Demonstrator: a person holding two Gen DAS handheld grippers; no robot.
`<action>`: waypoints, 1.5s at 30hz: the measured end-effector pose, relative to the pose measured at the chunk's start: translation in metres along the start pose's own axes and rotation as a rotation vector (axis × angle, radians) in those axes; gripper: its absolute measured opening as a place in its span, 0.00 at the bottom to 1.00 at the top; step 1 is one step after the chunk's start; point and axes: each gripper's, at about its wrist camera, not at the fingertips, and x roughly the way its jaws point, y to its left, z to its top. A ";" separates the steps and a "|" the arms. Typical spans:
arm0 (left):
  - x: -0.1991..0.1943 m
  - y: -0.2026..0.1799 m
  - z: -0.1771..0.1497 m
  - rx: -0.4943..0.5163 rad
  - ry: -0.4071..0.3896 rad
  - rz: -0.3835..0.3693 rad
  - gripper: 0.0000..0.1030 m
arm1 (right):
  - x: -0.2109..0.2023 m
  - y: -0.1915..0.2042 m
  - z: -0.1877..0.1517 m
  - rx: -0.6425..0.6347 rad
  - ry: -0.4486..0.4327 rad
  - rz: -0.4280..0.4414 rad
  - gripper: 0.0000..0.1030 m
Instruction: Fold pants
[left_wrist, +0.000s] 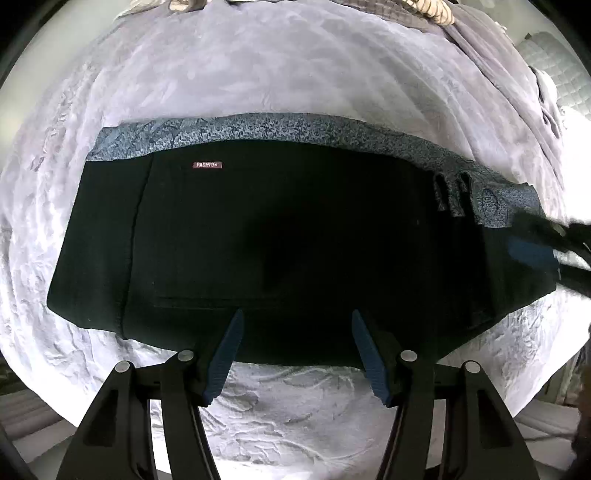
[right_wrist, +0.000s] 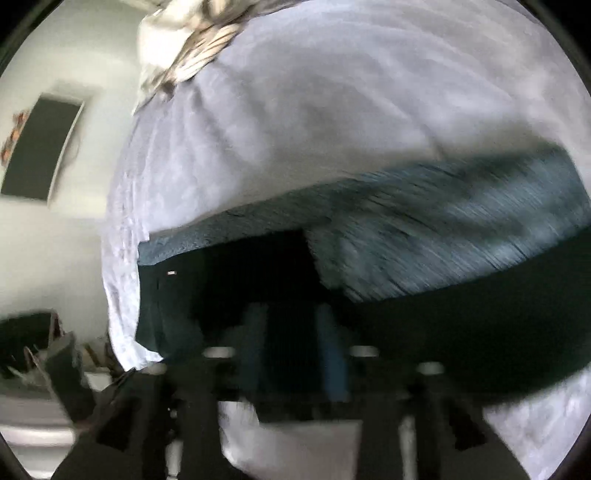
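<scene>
Black pants (left_wrist: 277, 240) lie folded flat across a bed, with a blue patterned inner lining (left_wrist: 295, 127) showing along the far edge and a small "FASHION" label (left_wrist: 208, 165). My left gripper (left_wrist: 297, 317) points down over the near edge of the pants, its blue pads (left_wrist: 229, 354) wide apart with nothing pinched. At the right end of the pants, my right gripper (left_wrist: 554, 247) appears as a dark blur. The right wrist view is smeared; there the right gripper (right_wrist: 293, 314) hangs low over the black pants (right_wrist: 461, 314) and lining (right_wrist: 443, 229), its fingers apart.
A pale lavender sheet (left_wrist: 258, 66) covers the bed around the pants. A quilted grey cover (left_wrist: 554, 55) lies at the far right. Striped cloth (right_wrist: 192, 48) is bunched at the bed's far corner. Beyond the bed's left edge is the floor with a dark mat (right_wrist: 40, 147).
</scene>
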 end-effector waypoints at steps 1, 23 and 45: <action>0.001 0.000 0.000 -0.002 0.003 -0.001 0.61 | -0.007 -0.013 -0.009 0.064 0.003 0.048 0.58; 0.002 -0.004 -0.016 0.023 0.029 0.026 0.61 | 0.030 -0.092 -0.060 0.551 -0.030 0.290 0.19; -0.017 0.003 -0.031 0.042 0.047 0.062 0.61 | 0.016 -0.040 -0.055 0.257 0.040 0.073 0.29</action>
